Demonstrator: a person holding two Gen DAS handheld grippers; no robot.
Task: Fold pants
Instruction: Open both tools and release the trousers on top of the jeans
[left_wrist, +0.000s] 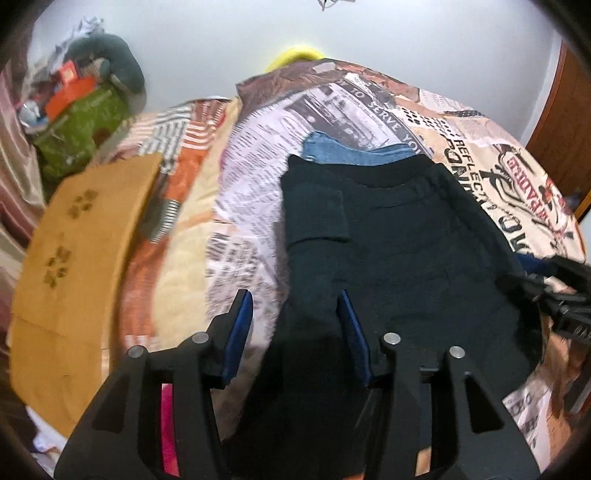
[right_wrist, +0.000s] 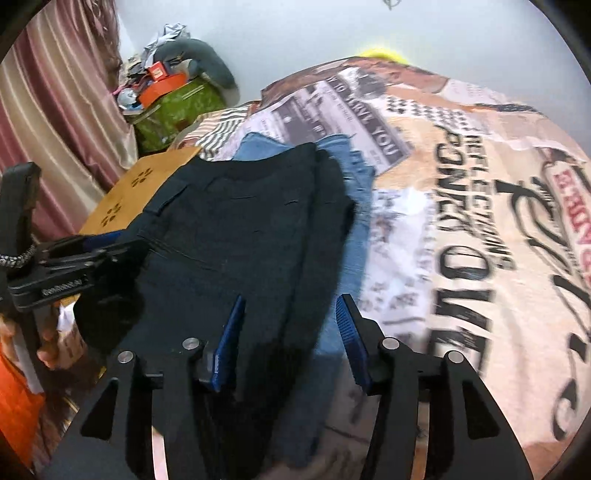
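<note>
Dark, nearly black pants (left_wrist: 399, 236) lie flat on a bed, on top of a pair of blue jeans (left_wrist: 347, 151). My left gripper (left_wrist: 295, 299) hovers low over the pants' left edge. Its blue pads stand apart, with cloth below them and no grip. My right gripper (right_wrist: 291, 301) is over the pants' (right_wrist: 229, 221) right edge, where the jeans (right_wrist: 354, 206) stick out. It is open too, with nothing pinched. Each gripper shows at the side of the other's view: the right gripper (left_wrist: 546, 284) and the left gripper (right_wrist: 110, 247).
The bed cover (left_wrist: 480, 155) has a newspaper and lettering print. A tan board with flower cut-outs (left_wrist: 81, 240) lies at the left. A green bag (left_wrist: 85, 122) piled with clutter stands by the white wall. A striped curtain (right_wrist: 55, 110) hangs at the left, and a wooden door (left_wrist: 565, 129) is at the right.
</note>
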